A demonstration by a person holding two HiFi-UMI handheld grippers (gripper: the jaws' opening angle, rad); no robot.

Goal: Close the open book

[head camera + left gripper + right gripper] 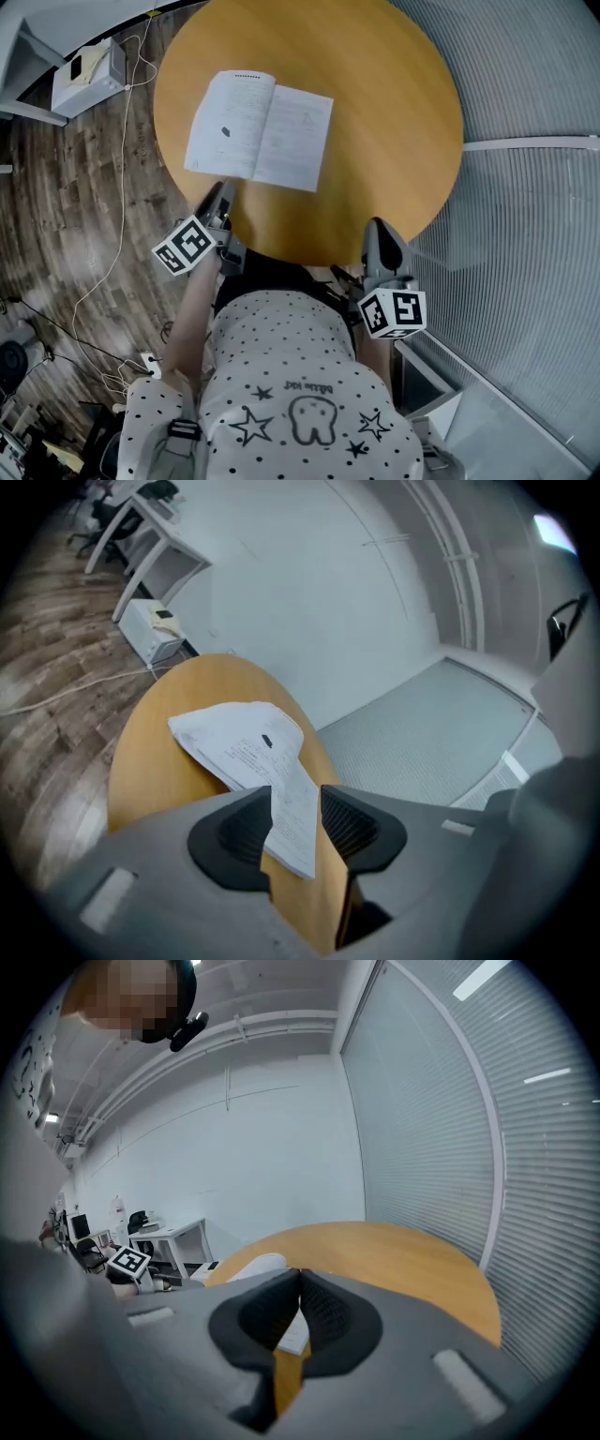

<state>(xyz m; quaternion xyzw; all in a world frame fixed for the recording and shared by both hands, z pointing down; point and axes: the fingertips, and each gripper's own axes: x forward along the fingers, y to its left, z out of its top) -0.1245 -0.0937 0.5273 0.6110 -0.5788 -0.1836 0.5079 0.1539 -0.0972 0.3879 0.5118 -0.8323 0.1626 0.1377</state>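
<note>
A thin, white paperback book (260, 131) lies open and flat on a round table (394, 112) with a smooth, honey-coloured wooden top, left of centre, its printed pages facing up. The left gripper (225, 190) sits at the book's near edge, its ribbed black pads (349, 822) set moderately apart, with the lower pages showing in the gap; whether they touch the paper cannot be told. The right gripper (378, 228) rests at the table's near rim, well apart from the book, its tips pressed together on nothing. Each grey tool carries a cube with square markers (187, 246). A person in a dotted shirt (300, 375) stands over dark, plank-grained flooring (66, 187) crossed by a white cable (122, 187).
</note>
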